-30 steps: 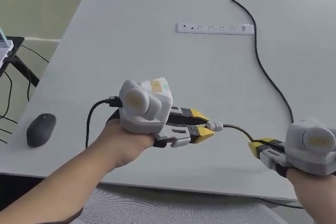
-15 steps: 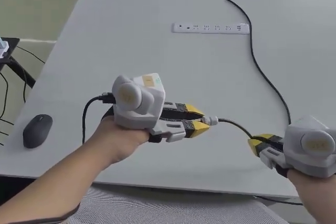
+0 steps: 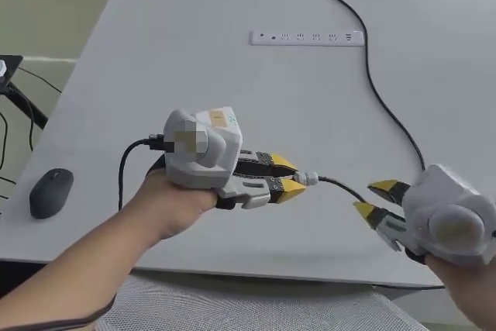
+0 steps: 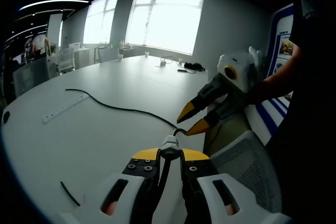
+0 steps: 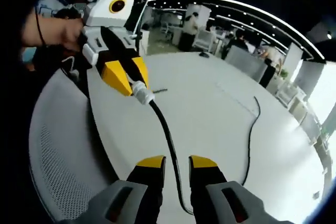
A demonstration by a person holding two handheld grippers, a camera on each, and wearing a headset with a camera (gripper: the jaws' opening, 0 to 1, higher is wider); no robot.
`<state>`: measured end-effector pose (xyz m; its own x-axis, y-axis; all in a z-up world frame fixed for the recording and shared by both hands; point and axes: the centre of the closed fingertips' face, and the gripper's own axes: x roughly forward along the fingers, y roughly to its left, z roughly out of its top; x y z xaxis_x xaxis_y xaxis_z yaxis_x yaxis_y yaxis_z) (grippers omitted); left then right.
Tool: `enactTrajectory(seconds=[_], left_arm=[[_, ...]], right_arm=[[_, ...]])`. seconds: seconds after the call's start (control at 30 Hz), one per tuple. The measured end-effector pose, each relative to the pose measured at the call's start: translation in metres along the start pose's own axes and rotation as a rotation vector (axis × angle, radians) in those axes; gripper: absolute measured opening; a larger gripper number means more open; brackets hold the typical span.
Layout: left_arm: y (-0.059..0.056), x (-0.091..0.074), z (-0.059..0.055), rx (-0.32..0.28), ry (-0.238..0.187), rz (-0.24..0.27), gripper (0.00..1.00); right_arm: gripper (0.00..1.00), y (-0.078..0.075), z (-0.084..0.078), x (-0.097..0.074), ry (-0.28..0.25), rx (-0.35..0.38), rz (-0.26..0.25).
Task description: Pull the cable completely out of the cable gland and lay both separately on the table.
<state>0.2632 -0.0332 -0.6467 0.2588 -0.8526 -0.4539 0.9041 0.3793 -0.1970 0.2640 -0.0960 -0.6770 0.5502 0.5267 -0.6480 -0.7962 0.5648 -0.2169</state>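
The left gripper [image 3: 285,179] has its jaws clamped on the cable gland [image 3: 307,179], held over the counter [image 3: 194,60] near its front edge. The black cable [image 3: 339,185] leaves the gland and passes between the jaws of the right gripper [image 3: 374,198] — they stand apart, not pinching it. Farther back on the counter lies a power strip [image 3: 307,37] and — at the left edge — a mouse [image 3: 50,191].

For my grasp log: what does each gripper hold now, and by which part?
The left gripper clamps the cable gland by its body. The right gripper is open; the cable runs loose between its jaws.
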Motion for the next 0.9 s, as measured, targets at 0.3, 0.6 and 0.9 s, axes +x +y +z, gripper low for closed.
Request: enactTrajectory(seconds=[0.3,0.6,0.9], left_arm=[[-0.002,0.003,-0.003,0.008,0.012,-0.008,0.15],[-0.004,0.006,-0.003,0.016,0.014,-0.015,0.15],[-0.004,0.008,-0.003,0.021,0.008,-0.005,0.15]], right_arm=[[0.08,0.014,0.034,0.014,-0.022,-0.138,0.030],[0.02,0.019,0.035,0.018,-0.013,-0.203,0.048],[0.01,0.014,0.032,0.018,-0.016,-0.107,0.048]])
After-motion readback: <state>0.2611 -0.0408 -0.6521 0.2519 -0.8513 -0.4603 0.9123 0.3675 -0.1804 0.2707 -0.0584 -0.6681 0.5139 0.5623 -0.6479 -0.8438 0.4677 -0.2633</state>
